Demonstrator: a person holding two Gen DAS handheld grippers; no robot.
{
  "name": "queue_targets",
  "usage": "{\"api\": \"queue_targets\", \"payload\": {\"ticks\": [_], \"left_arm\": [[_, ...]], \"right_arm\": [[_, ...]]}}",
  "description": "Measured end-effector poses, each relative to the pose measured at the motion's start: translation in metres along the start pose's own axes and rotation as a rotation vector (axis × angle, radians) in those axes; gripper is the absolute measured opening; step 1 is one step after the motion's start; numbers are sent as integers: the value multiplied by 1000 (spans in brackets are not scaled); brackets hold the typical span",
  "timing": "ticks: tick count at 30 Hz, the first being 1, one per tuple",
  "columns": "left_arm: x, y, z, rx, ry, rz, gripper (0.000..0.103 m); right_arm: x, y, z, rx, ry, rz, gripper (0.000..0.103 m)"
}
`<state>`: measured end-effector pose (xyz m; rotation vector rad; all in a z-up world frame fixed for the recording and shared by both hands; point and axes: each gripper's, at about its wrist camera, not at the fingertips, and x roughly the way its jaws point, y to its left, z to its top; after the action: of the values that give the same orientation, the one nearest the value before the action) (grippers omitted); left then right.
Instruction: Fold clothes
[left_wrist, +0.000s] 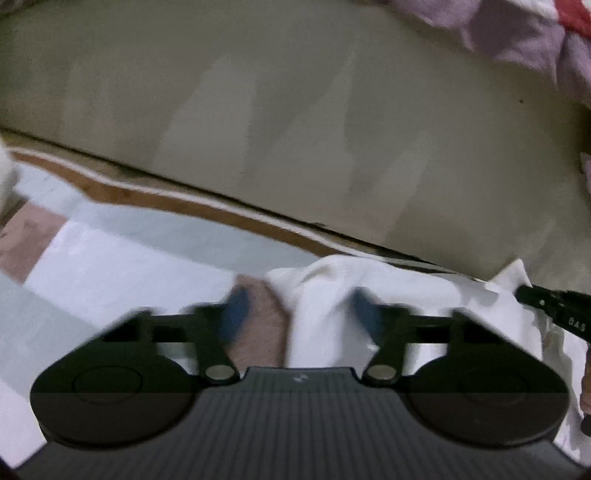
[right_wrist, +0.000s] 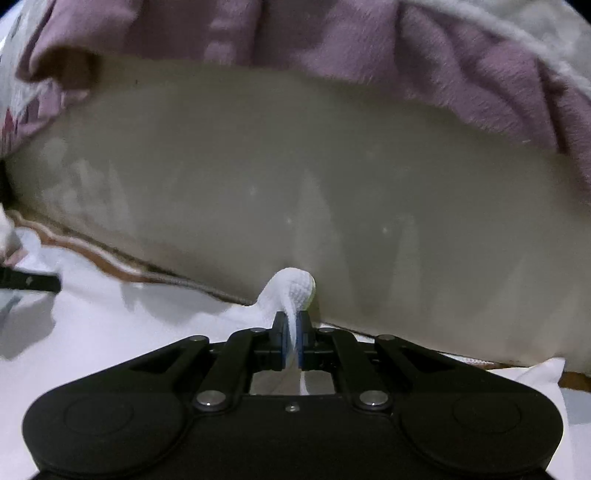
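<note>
1. Writing: the only lettering was small white characters on the black body of the right gripper (right_wrist: 292, 332), seen at the right edge of the left wrist view. It read roughly "0 4 S"; too small to be sure.
2. Left gripper (left_wrist: 300, 308): blurred, jaws stood wide apart, blue pads (left_wrist: 236, 310) clear of each other. A bunched edge of the white garment (left_wrist: 332, 295) lay between them, nearer the right-hand pad. Pads were not pressing on it, as far as the blur allowed.
3. Right gripper: jaws closed tight on a thin fold of the white garment. A knobbly textured loop of the fabric stood up just ahead of the fingertips.
4. The rest of the garment spread flat below and to the left of the right gripper, running toward the left gripper.
5. Surface under the left gripper: pale sheet (left_wrist: 110, 266), with a pinkish-brown patch (left_wrist: 262, 325) showing between its jaws.
6. Ahead of both grippers: a brown-and-white trimmed edge (left_wrist: 147, 192), then a wide grey-beige padded surface (right_wrist: 295, 166).
7. Beyond that, a rumpled purple blanket (right_wrist: 443, 74) along the far side.
</note>
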<state>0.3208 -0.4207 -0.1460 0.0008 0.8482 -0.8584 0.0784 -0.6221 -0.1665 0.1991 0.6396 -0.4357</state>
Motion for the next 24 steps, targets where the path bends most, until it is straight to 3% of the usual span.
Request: {"api": "queue_targets", "payload": {"ticks": [1,4,5,6,8,10,12,14,17,20,24], "left_arm": [[-4,-2,5,-11,-20,0,3],[-43,-1,15,-9,-241,-68,3],[-49,1,17,-16,-269,-69,4],[-48,1,18,-11,-259,-37,5],[-33,-2,17,47,-178,106,19],[-23,-5,14,123,-113,234,33],[-27,-8,9,160,-103,258,39],[-37,-15,6,167,-91,197,40],[-51,-46,-6,227,-58,38,40],[-53,-99,-27,340,-12,-109,40],[-47,-184,-64,506,7,-245,42]], "right_arm": [[0,-2,3,13,-6,23,5],[-6,-13,10,71,-47,99,5],[-7,-17,10,87,-53,114,6],[-8,-21,10,96,-50,125,6],[-13,-29,7,105,-28,93,7],[-26,-46,4,148,-10,2,34],[-46,-70,-4,214,1,-45,37],[-72,-100,-16,269,36,-65,37],[-122,-139,-44,345,72,-112,38],[-168,-167,-79,413,46,-120,49],[-164,-185,-88,437,106,-112,53]]}}
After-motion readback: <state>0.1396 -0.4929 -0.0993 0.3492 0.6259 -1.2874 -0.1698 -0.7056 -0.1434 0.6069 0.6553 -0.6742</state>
